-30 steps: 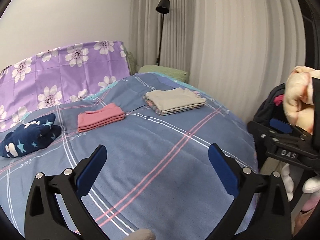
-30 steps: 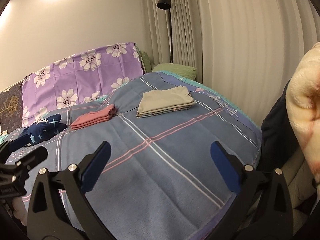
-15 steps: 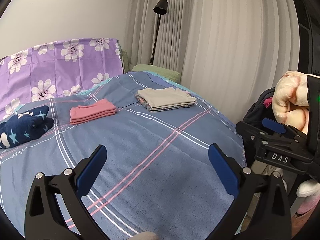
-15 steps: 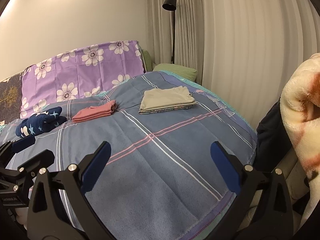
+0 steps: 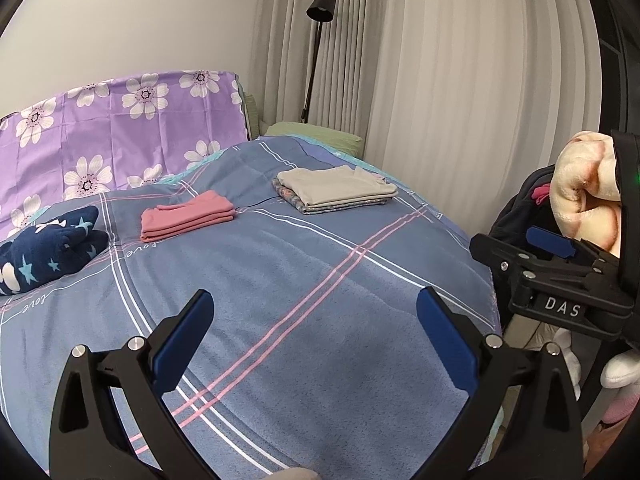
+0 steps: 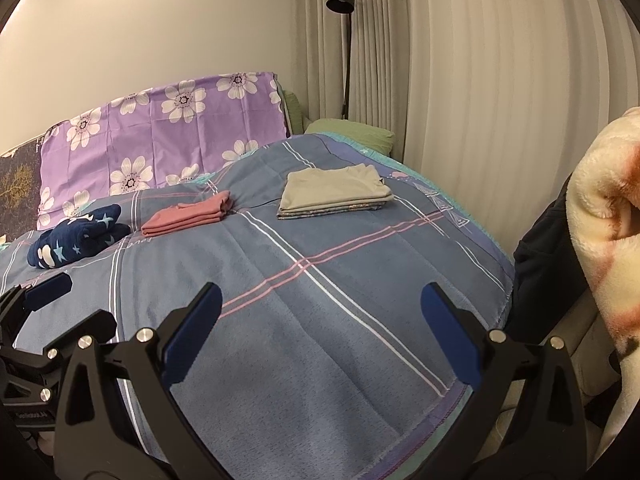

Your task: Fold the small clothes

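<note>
both grippers, left gripper [image 5: 312,336] and right gripper [image 6: 320,328], are hanging wide open over the blue bedspread [image 5: 304,280], gripping nothing. folded pink clothes [image 5: 186,220], a beige stack [image 5: 338,190] and a navy star bundle [image 5: 48,250] are lying apart farther up the bed.

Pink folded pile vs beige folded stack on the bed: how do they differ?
Colour: the pink pile is one shade throughout; the beige stack has a beige top layer over patterned fabric beneath.
Footprint: the pink pile looks narrower, the beige stack broader.
Place: the pink pile lies beside the navy star garment; the beige stack sits toward the curtain side.
Shared: both are neatly folded, flat on the blue plaid bedspread, untouched by either gripper.
</note>
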